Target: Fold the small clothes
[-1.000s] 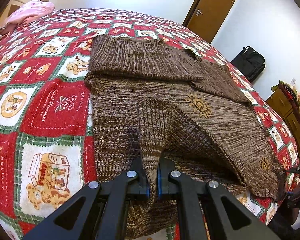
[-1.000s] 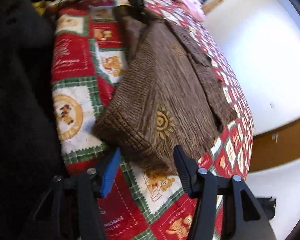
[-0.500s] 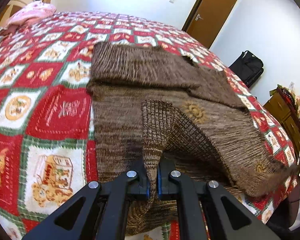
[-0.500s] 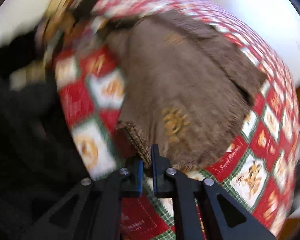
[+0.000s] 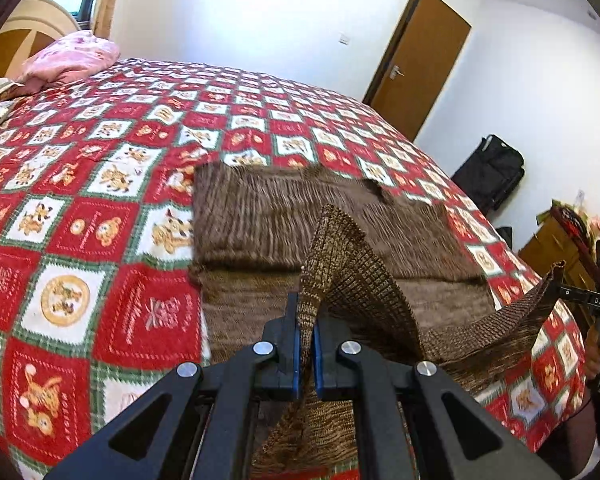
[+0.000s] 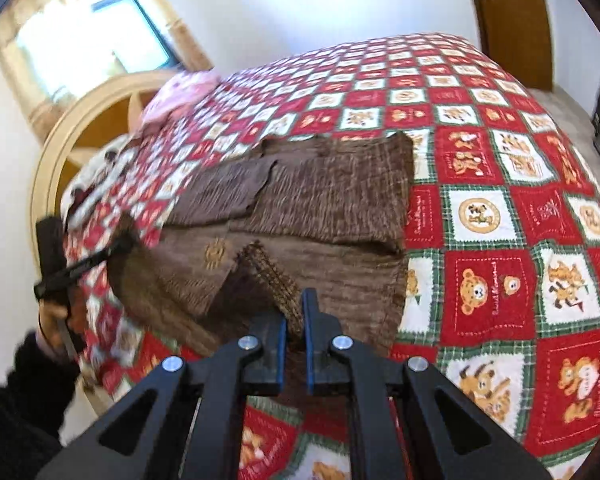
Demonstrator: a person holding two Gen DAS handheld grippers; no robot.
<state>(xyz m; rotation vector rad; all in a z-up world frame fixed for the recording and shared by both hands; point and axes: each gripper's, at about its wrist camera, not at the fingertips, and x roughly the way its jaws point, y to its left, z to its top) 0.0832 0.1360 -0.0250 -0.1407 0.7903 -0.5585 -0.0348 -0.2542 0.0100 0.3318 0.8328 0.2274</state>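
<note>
- Left gripper (image 5: 307, 334): jaws clamped on the ribbed hem of the brown sweater (image 5: 260, 216), holding that corner raised off the bed.
- Right gripper (image 6: 295, 322): jaws clamped on the other hem corner, likewise raised.
- The hem hangs slack between the two grippers.
- Sweater body: lies flat on the red checked quilt (image 5: 100, 160), sleeves folded across it.
- Far end: pink pillow (image 5: 70, 58) beside the headboard; brown door (image 5: 418, 60) beyond.

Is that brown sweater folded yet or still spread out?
Partly folded. The sweater has its sleeves laid across its body on the bed, and both grippers hold its bottom hem lifted.
</note>
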